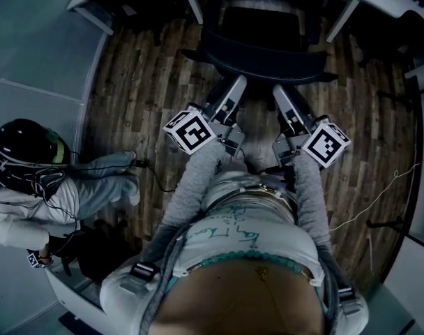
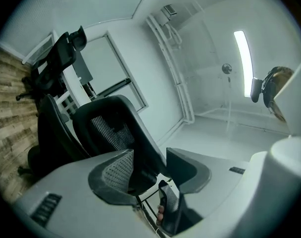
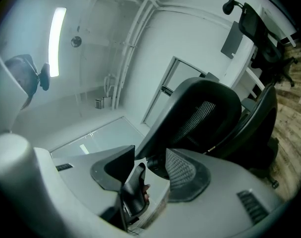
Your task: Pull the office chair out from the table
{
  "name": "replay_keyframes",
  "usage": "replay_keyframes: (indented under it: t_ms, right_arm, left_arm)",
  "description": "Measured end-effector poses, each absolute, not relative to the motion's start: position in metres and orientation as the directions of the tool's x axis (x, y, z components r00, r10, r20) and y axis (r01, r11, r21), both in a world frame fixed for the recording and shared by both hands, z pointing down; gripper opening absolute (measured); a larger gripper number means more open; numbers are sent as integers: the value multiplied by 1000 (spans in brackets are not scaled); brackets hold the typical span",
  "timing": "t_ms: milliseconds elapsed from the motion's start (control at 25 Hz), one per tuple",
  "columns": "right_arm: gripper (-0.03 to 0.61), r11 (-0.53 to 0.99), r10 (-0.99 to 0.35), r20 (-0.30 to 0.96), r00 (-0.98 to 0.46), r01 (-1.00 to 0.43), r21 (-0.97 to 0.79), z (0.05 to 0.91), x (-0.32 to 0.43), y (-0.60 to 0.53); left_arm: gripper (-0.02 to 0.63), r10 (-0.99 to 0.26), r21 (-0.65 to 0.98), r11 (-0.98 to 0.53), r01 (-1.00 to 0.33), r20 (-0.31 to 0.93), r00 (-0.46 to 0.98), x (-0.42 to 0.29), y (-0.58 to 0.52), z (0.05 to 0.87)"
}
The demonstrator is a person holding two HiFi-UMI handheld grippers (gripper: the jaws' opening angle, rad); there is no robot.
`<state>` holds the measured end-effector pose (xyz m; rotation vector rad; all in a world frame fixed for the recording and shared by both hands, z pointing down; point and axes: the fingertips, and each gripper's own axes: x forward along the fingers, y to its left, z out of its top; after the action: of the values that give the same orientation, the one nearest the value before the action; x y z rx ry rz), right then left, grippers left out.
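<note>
Office chair (image 2: 111,128): backrest of black woven mesh, set in a smooth, matt black plastic frame.
Floor (image 1: 139,82): wood-grain planks, low sheen.
Left gripper (image 2: 149,158) and right gripper (image 3: 150,156): matt grey plastic shells. Pads (image 2: 118,168) are dark and finely dimpled.
Helmet (image 1: 24,142): glossy black shell.
Sleeve (image 1: 198,180): grey knit cloth.

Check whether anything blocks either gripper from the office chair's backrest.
Nothing visible does. The left gripper and right gripper both reach the office chair's backrest directly. Each gripper view shows the backrest's edge already between its jaws.
</note>
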<state>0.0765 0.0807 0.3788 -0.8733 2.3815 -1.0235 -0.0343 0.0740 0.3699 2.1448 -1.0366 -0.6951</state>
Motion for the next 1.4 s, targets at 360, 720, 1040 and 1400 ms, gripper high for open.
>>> replay_keyframes:
  t_ms: [360,720,1040,1400]
  right_arm:
    - [184,558,-669,-84,-738,-424,-713,378,76,93]
    - [81,609,-660,32,-751,-558,-564,387,77,106]
    - [43,620,-632,35,-774,-532,-577,395,94,127]
    - [38,649,-610,80,-789,-555,-520,407,94,137]
  left_arm:
    - [202,-834,698,-463,-546,-135,535,-36,91,369]
    - [151,-814,628,-502,-595,-110,570,-24,108,374]
    - [81,-797,584,-519,-624,-68,600,12,135,380]
    - [15,-787,544,-522,-657,-12,617,22,143,393]
